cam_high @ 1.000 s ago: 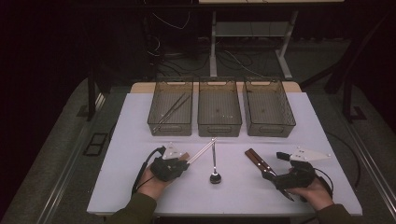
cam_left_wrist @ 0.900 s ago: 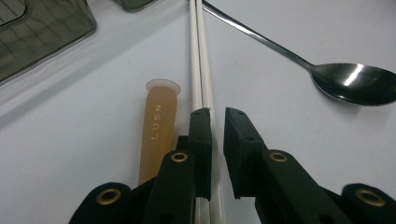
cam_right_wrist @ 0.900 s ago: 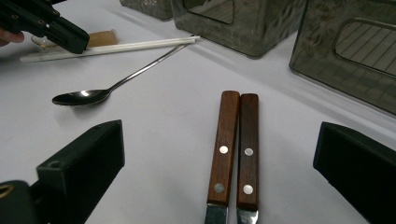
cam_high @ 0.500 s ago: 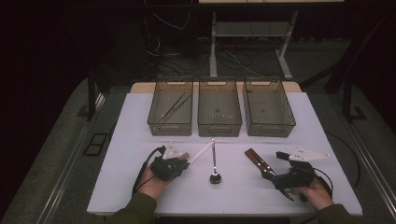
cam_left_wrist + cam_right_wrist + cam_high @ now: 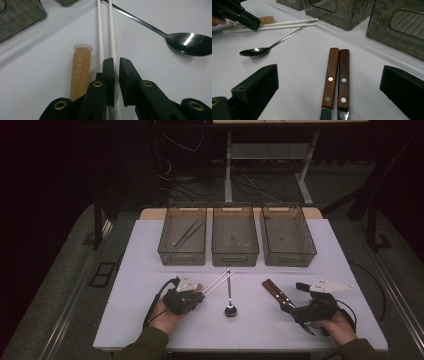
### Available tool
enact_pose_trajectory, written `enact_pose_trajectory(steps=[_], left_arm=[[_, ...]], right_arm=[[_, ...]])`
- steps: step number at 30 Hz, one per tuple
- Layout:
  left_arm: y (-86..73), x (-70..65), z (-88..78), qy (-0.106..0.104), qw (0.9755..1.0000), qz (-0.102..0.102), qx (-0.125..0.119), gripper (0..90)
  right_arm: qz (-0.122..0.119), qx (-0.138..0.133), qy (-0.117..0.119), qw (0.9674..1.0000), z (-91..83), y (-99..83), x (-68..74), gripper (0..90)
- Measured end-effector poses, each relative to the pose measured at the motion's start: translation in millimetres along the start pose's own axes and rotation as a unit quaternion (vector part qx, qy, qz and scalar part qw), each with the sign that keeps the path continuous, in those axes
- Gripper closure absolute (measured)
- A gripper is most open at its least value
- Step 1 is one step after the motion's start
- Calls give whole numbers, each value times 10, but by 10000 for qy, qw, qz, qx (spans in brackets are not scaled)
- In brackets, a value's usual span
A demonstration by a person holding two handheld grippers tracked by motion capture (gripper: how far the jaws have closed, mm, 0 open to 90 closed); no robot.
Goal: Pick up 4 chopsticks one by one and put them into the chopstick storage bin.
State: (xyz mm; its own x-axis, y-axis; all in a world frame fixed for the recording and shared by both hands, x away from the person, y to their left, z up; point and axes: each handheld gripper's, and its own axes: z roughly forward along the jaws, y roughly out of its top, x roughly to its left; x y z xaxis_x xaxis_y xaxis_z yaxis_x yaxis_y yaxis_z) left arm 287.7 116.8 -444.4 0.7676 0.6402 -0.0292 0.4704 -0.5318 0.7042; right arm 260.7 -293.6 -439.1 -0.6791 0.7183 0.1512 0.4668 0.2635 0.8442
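Two white chopsticks (image 5: 218,282) lie side by side at the table's middle front. My left gripper (image 5: 198,294) holds their near end. In the left gripper view its jaws (image 5: 116,61) are shut on one chopstick (image 5: 111,32), while the other chopstick (image 5: 100,32) passes just left of them. A steel spoon (image 5: 229,301) lies to the right, its bowl (image 5: 191,43) toward the person. Two wooden-handled knives (image 5: 338,72) lie together between the wide-open jaws of my right gripper (image 5: 329,75), which sits at the front right (image 5: 297,303) and holds nothing.
Three dark see-through bins stand in a row at the back: left (image 5: 182,256), middle (image 5: 235,256), right (image 5: 288,256). The left bin holds long thin utensils (image 5: 184,239). An amber tube with a white cap (image 5: 80,72) lies just left of the chopsticks.
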Motion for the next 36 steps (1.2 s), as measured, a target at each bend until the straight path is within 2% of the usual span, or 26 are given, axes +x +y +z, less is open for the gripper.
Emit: enact_pose_trajectory(steps=[7,12,20,25,26,31,35,36], left_arm=[[-2,-17,27,-2,10000,25,40,827],[-9,-24,44,-95,9999,45,47,824],[-16,0,46,-180,9998,-25,46,828],[-5,-7,48,-162,9998,-102,63,838],[-6,-5,48,-160,9997,-178,60,838],[-4,-3,49,-348,9987,-375,36,840],[12,-20,51,-437,9987,-251,85,840],[15,-28,51,-444,9986,-281,64,841]], right_arm=[[-10,-3,5,10000,1,0,0,21],[-10,7,17,10000,2,1,1,21],[-9,14,18,10000,3,0,1,21],[-11,15,19,10000,3,0,2,21],[-13,15,17,10000,3,0,2,21],[-32,5,20,10000,2,-1,1,21],[-27,6,18,10000,2,0,2,21],[-32,2,17,10000,1,0,2,21]])
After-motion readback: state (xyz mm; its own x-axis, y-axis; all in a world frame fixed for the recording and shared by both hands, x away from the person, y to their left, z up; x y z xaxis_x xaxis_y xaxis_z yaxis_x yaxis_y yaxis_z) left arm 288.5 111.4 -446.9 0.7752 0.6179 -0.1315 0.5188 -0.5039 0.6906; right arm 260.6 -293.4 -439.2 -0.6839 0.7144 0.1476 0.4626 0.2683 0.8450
